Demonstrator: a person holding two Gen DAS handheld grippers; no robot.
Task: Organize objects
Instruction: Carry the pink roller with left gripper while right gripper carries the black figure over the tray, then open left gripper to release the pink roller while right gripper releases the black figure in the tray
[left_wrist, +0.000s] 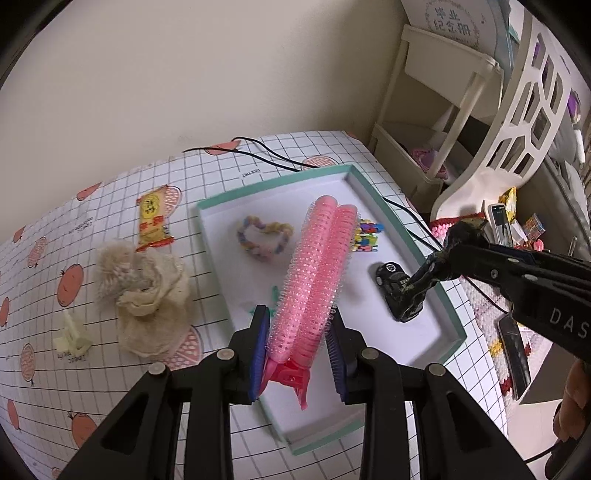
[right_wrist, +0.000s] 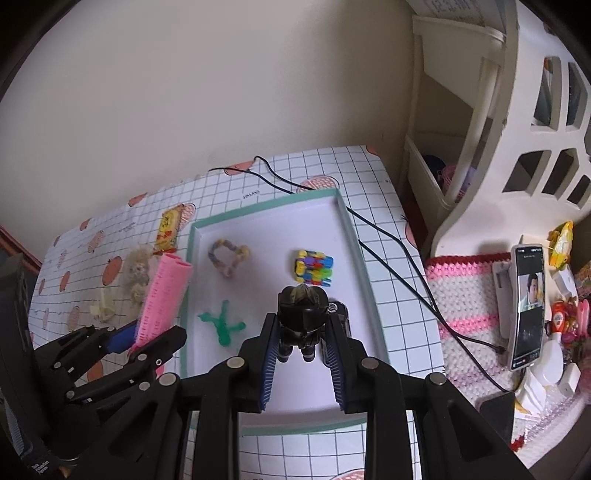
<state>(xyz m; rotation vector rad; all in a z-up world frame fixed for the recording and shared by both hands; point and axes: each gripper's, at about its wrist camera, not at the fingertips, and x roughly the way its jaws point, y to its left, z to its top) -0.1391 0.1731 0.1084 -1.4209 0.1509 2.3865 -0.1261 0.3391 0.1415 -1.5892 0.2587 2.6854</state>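
Pink roller clip (left_wrist: 314, 273): two bristly pink rollers side by side on a darker pink clip; the left gripper (left_wrist: 297, 347) grasps it at the clip end, blue pads pressing on both sides; it stands tilted above the tray, pointing away from the camera
Left fingers (left_wrist: 258, 343): clenched on the roller clip; in the right wrist view the same gripper (right_wrist: 147, 336) is seen at the tray's left edge with the rollers (right_wrist: 162, 295) over the tabletop beside the tray
Tray (left_wrist: 406, 221): shallow white box with mint-green rim, lying on the tabletop
Black toy figure (right_wrist: 301, 317): small dark figure with a golden top; held between the right fingers (right_wrist: 269, 354), which close on its sides; it is above the near right part of the tray
Right gripper (right_wrist: 303, 358): grasping the black figure; seen also from the left wrist (left_wrist: 421, 284) over the tray's right side
Inside the tray: pastel heart-shaped ring (left_wrist: 264, 236); multicolour block toy (right_wrist: 314, 267); green splayed figure (right_wrist: 221, 323); a black round object (right_wrist: 338, 308) just behind the figure, too hidden to tell what it is
Tabletop (left_wrist: 110, 192): white grid cloth with orange fruit prints; on it, left of the tray, a yellow snack packet (left_wrist: 153, 218), a beige crumpled cloth (left_wrist: 147, 291) and a small cream plastic piece (left_wrist: 72, 338)
Black cable (right_wrist: 388, 240): runs along the tray's right side
Phone (right_wrist: 526, 306): upright on a pink and white knitted mat (right_wrist: 461, 295), screen lit
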